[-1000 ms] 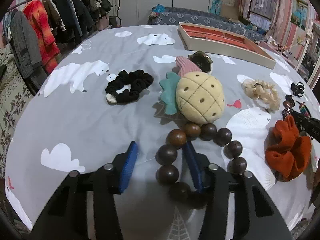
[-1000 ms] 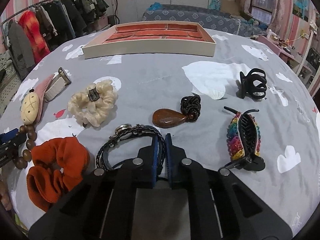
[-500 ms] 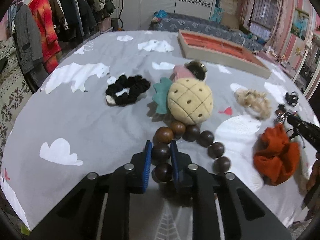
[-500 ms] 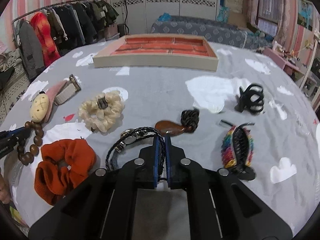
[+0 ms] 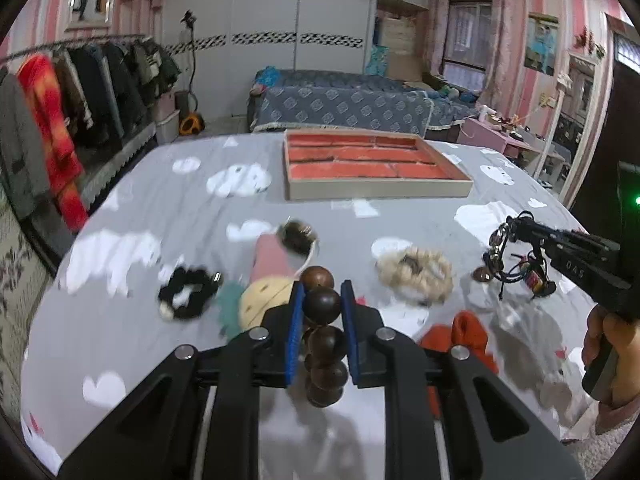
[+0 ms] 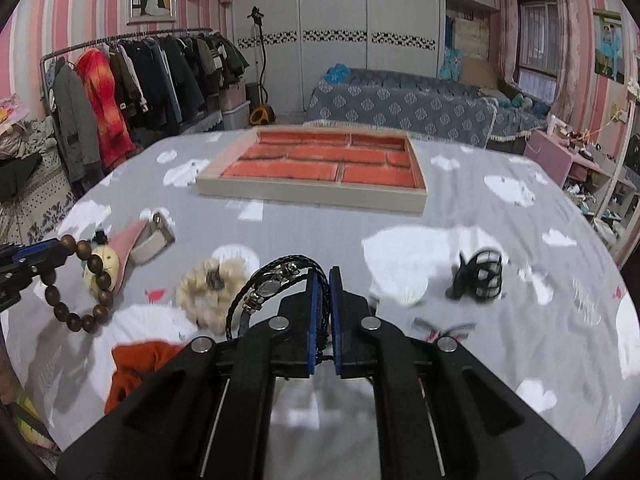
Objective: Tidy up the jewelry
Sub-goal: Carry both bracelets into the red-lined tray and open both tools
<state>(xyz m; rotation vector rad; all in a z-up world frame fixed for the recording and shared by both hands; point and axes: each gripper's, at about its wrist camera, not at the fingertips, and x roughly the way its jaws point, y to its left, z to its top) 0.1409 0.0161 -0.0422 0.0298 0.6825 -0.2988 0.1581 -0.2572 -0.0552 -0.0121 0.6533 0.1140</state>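
My left gripper (image 5: 321,300) is shut on a brown wooden bead bracelet (image 5: 323,336) and holds it above the grey cloud-print table; it hangs from the fingers in the right wrist view (image 6: 82,280). My right gripper (image 6: 324,280) is shut on a black braided bracelet (image 6: 272,284), also lifted; it shows dangling in the left wrist view (image 5: 500,248). The orange-lined jewelry tray (image 5: 372,164) lies at the far side of the table, also in the right wrist view (image 6: 320,164).
On the table lie a cream scrunchie (image 5: 416,272), an orange scrunchie (image 5: 460,332), a black scrunchie (image 5: 188,296), a pineapple plush clip (image 5: 260,304), a pink strap (image 6: 140,236), a black claw clip (image 6: 480,276). A clothes rack (image 6: 120,80) stands left.
My left gripper closed on the bead bracelet and lifted it. My right gripper, still shut on the braided bracelet, rose too. Both views now tilt up toward the tray.
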